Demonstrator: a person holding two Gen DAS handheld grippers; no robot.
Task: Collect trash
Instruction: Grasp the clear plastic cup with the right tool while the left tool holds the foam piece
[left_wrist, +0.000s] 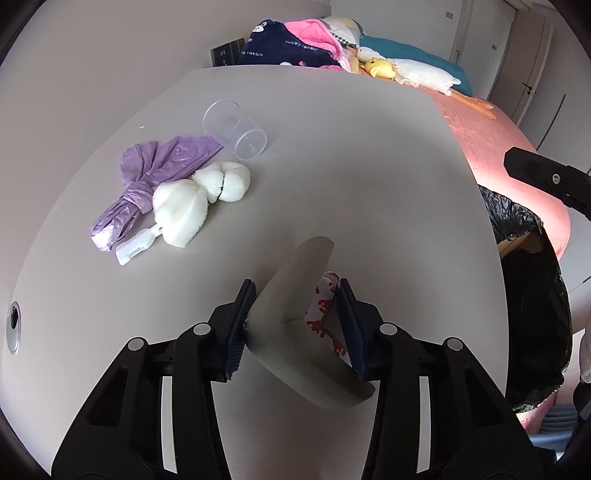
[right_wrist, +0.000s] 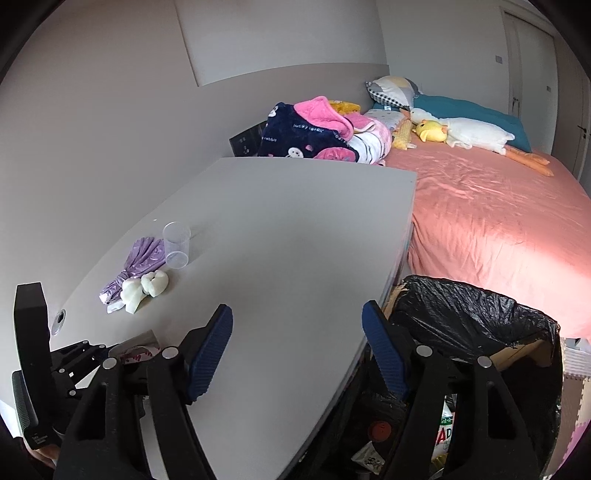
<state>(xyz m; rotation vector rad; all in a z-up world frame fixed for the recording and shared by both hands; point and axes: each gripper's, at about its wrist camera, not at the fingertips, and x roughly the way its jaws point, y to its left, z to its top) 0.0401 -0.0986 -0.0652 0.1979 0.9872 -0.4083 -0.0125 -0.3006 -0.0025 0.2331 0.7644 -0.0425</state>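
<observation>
My left gripper (left_wrist: 295, 325) is shut on a grey L-shaped foam corner guard (left_wrist: 295, 295) with red-printed tape backing (left_wrist: 320, 314), held just above the grey table (left_wrist: 369, 166). Left on the table lie a purple plastic bag (left_wrist: 147, 173), white foam pieces (left_wrist: 199, 195), a small white plastic clip (left_wrist: 135, 245) and a clear plastic cup (left_wrist: 236, 129) on its side. My right gripper (right_wrist: 297, 350) is open and empty over the table's right edge, next to the black-lined trash bin (right_wrist: 476, 325). The left gripper (right_wrist: 92, 358) shows at lower left in the right wrist view.
A bed with a pink sheet (right_wrist: 480, 221) stands beyond the table, with blankets (right_wrist: 314, 133) and plush toys (right_wrist: 461, 133). The bin (left_wrist: 524, 295) sits off the table's right edge and holds wrappers (right_wrist: 443, 435). A cable hole (left_wrist: 14, 326) is at the table's left edge.
</observation>
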